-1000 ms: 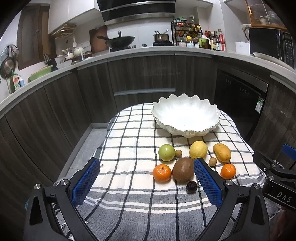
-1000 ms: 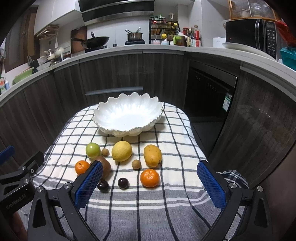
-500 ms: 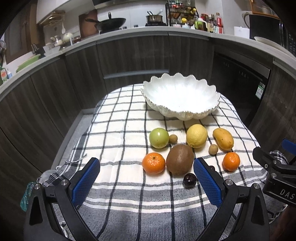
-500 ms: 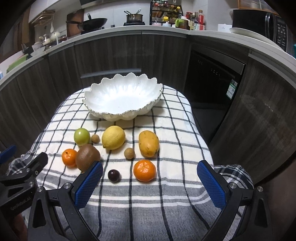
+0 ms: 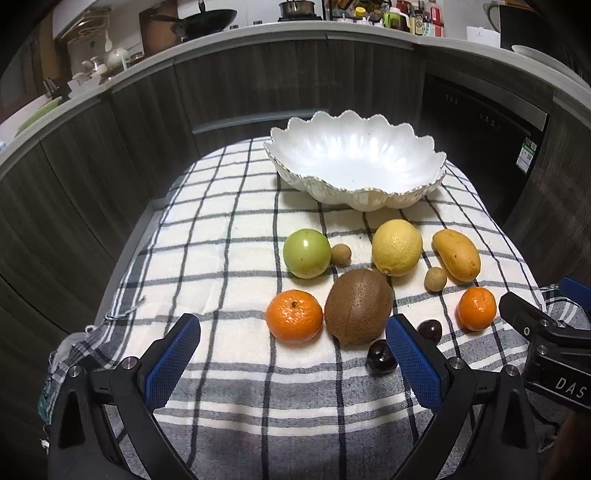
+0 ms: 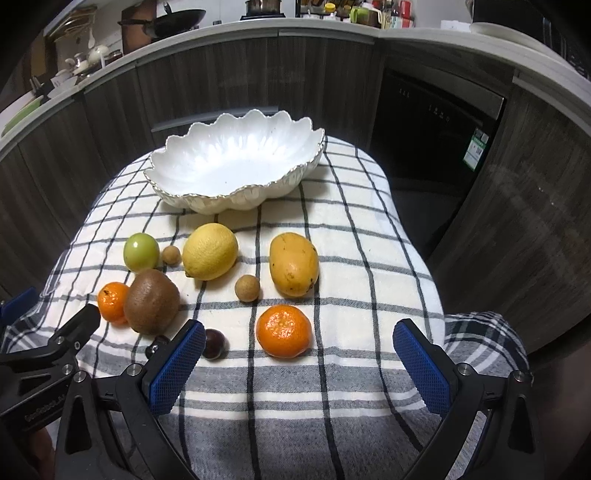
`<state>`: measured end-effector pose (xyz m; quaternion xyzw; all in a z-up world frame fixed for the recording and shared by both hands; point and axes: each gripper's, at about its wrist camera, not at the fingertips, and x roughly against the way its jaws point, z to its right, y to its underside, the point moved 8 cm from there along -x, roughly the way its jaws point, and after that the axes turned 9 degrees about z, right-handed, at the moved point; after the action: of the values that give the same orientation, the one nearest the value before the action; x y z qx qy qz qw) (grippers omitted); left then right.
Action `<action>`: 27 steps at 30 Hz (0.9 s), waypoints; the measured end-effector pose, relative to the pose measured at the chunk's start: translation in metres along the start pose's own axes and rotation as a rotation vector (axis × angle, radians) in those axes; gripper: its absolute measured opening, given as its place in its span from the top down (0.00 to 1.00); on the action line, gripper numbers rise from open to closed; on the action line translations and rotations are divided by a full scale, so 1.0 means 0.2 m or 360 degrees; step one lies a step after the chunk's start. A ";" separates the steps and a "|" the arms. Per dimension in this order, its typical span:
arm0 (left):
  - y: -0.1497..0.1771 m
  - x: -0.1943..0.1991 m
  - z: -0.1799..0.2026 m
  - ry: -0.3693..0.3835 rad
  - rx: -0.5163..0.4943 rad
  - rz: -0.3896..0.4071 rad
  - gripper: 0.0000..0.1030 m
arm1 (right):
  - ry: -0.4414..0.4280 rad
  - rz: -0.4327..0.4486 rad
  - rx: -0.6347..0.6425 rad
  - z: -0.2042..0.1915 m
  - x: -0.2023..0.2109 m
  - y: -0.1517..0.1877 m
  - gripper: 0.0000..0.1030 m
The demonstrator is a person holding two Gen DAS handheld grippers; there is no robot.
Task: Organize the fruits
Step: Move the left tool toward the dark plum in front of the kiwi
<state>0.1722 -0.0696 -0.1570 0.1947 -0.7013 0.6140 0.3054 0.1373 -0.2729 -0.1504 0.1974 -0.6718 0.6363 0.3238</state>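
Note:
A white scalloped bowl (image 5: 354,168) (image 6: 236,166) stands empty at the far side of the checked cloth (image 5: 221,258). In front of it lie a green apple (image 5: 306,253), lemon (image 5: 396,246), mango (image 5: 456,254), brown kiwi (image 5: 358,306), two oranges (image 5: 294,315) (image 6: 283,330), two small longans (image 6: 246,288) and two dark cherries (image 5: 381,356). My left gripper (image 5: 293,338) is open, just short of the left orange and kiwi. My right gripper (image 6: 299,341) is open, with the right orange just beyond its fingertips.
The cloth covers a small table (image 6: 369,240) with dark curved kitchen cabinets (image 5: 110,147) behind and around it. A dishwasher front (image 6: 436,122) stands at the right. The countertop (image 5: 258,33) above carries pans, bottles and dishes. The near part of the cloth has grey stripes.
Both grippers have moved forward and down toward the fruit, which now looks larger and nearer. Both stay open; no fruit has moved.

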 end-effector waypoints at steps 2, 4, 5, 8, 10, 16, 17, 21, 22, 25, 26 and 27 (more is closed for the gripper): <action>0.02 -0.01 0.02 0.0020 0.0014 -0.0035 0.01 | -0.0005 -0.0011 -0.0003 0.01 0.00 0.00 0.02; 0.05 -0.02 0.05 0.0048 0.0025 -0.0068 0.02 | -0.0005 -0.0022 -0.0002 0.02 0.00 0.01 0.03; 0.07 -0.02 0.06 0.0065 0.0025 -0.0082 0.04 | -0.0003 -0.0024 -0.0001 0.03 -0.01 0.01 0.03; 0.10 -0.05 0.12 0.0100 -0.0001 -0.0119 0.09 | 0.0012 -0.0030 0.0001 0.05 0.00 0.02 0.03; 0.11 -0.07 0.15 0.0113 -0.0018 -0.0139 0.10 | 0.0025 -0.0034 -0.0001 0.07 -0.01 0.02 0.03; 0.15 -0.11 0.22 0.0127 -0.0056 -0.0167 0.18 | 0.0043 -0.0080 -0.0077 0.12 -0.05 0.06 0.03; 0.16 -0.13 0.24 0.0129 -0.0069 -0.0178 0.21 | 0.0042 -0.0089 -0.0090 0.12 -0.05 0.07 0.03; 0.19 -0.17 0.28 0.0135 -0.0105 -0.0221 0.31 | 0.0041 -0.0099 -0.0096 0.13 -0.06 0.08 0.03; 0.20 -0.18 0.29 0.0134 -0.0112 -0.0230 0.31 | 0.0042 -0.0098 -0.0096 0.13 -0.07 0.09 0.03; 0.22 -0.20 0.31 0.0128 -0.0137 -0.0241 0.35 | 0.0040 -0.0114 -0.0111 0.14 -0.08 0.10 0.03; 0.22 -0.20 0.31 0.0126 -0.0144 -0.0243 0.37 | 0.0039 -0.0124 -0.0119 0.14 -0.09 0.11 0.03; 0.22 -0.20 0.32 0.0126 -0.0150 -0.0246 0.37 | 0.0039 -0.0131 -0.0125 0.15 -0.10 0.11 0.03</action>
<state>0.1615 -0.1286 -0.2208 0.2094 -0.6996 0.5622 0.3881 0.1304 -0.3019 -0.1792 0.2043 -0.6835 0.5980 0.3654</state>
